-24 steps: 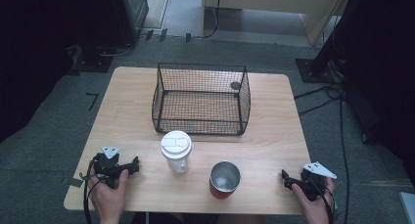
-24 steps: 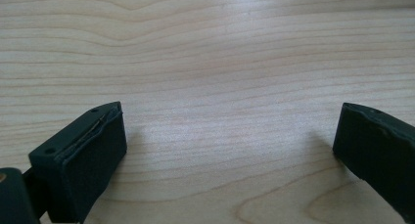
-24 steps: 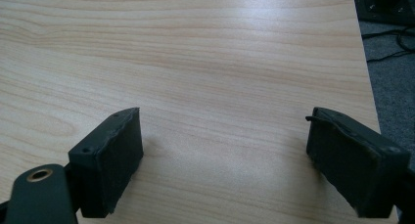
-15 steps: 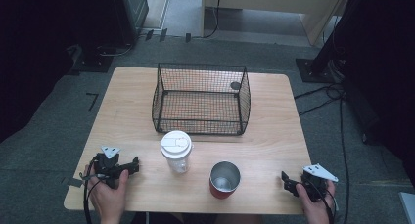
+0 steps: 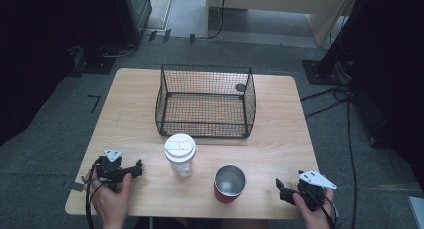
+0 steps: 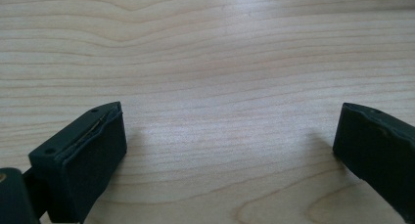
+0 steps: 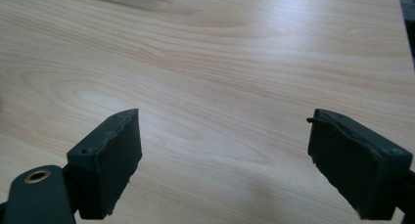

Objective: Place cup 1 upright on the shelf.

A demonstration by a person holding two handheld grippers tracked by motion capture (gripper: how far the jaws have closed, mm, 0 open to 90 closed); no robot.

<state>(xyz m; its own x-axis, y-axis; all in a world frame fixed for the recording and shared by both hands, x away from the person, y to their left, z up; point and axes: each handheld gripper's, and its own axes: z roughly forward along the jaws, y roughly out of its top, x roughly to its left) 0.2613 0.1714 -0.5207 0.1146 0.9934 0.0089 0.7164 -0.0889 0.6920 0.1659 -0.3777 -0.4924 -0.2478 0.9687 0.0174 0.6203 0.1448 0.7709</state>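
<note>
Wooden table [image 5: 280,139], wire basket [image 5: 205,101], both claws spread, empty

We see a table [image 5: 280,114] of pale wood, smooth with a soft sheen and clear grain. The basket [image 5: 205,101] is thin black wire mesh. The cup [image 5: 180,155] looks like clear plastic under a matt white lid. The tumbler [image 5: 229,183] is shiny metal inside, red outside. The jaws' pads [image 7: 115,160] are matt black.

left tongs [image 5: 131,169]: black, grey plate | right tongs [image 5: 283,190]: black, grey plate, cable
</note>
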